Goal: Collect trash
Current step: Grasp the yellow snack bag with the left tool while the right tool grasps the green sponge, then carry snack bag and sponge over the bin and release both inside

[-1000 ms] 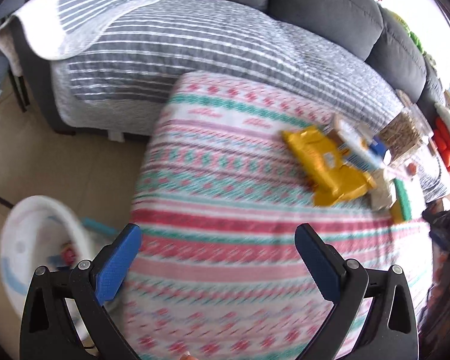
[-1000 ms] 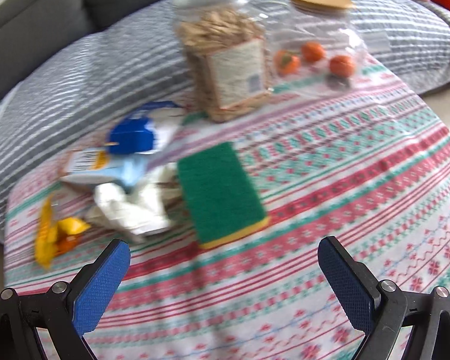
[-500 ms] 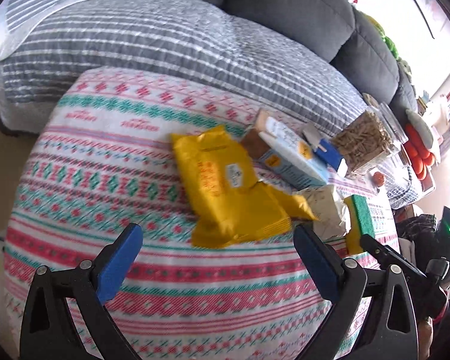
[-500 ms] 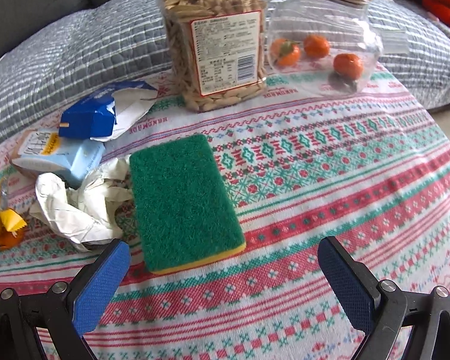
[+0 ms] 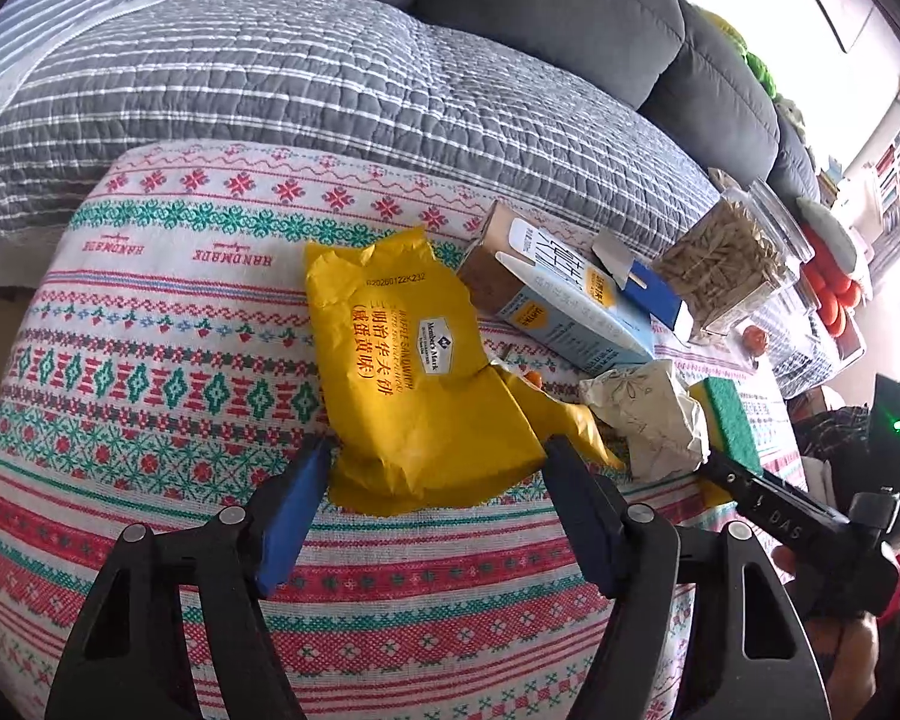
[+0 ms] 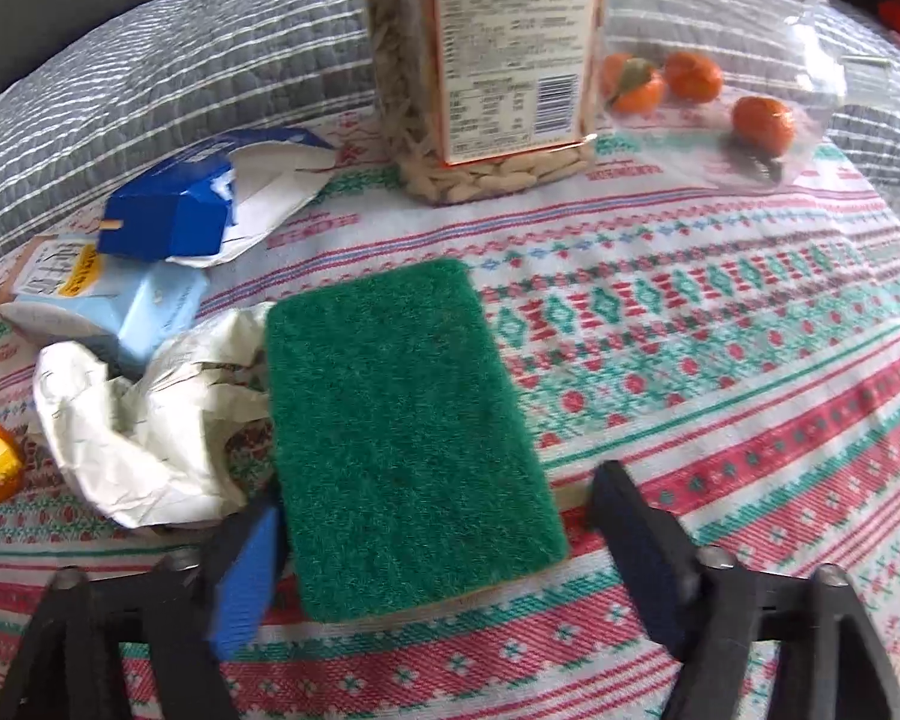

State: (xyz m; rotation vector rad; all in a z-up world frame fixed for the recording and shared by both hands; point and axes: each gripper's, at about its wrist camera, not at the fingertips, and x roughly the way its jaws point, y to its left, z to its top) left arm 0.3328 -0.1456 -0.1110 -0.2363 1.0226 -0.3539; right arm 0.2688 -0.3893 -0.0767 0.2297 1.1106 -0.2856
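Observation:
A yellow snack wrapper [image 5: 417, 372] lies on the patterned tablecloth [image 5: 150, 360]. My left gripper [image 5: 441, 492] is open, its fingers on either side of the wrapper's near edge. Behind it lie a light-blue carton [image 5: 564, 306], a blue box [image 5: 654, 294] and crumpled white paper [image 5: 648, 420]. In the right wrist view, my right gripper [image 6: 438, 558] is open, its fingers straddling the near end of a green sponge [image 6: 402, 420]. The crumpled paper [image 6: 132, 438], carton [image 6: 108, 306] and blue box [image 6: 168, 210] lie to its left.
A clear jar of seeds [image 6: 486, 66] and a clear container with oranges [image 6: 720, 90] stand at the table's far side. A grey striped sofa [image 5: 330, 78] runs behind the table. The right gripper shows in the left wrist view [image 5: 768, 510].
Both grippers moved forward and down. The left one swung from the floor bin to the yellow wrapper and narrowed; the right one closed in on the green sponge and narrowed.

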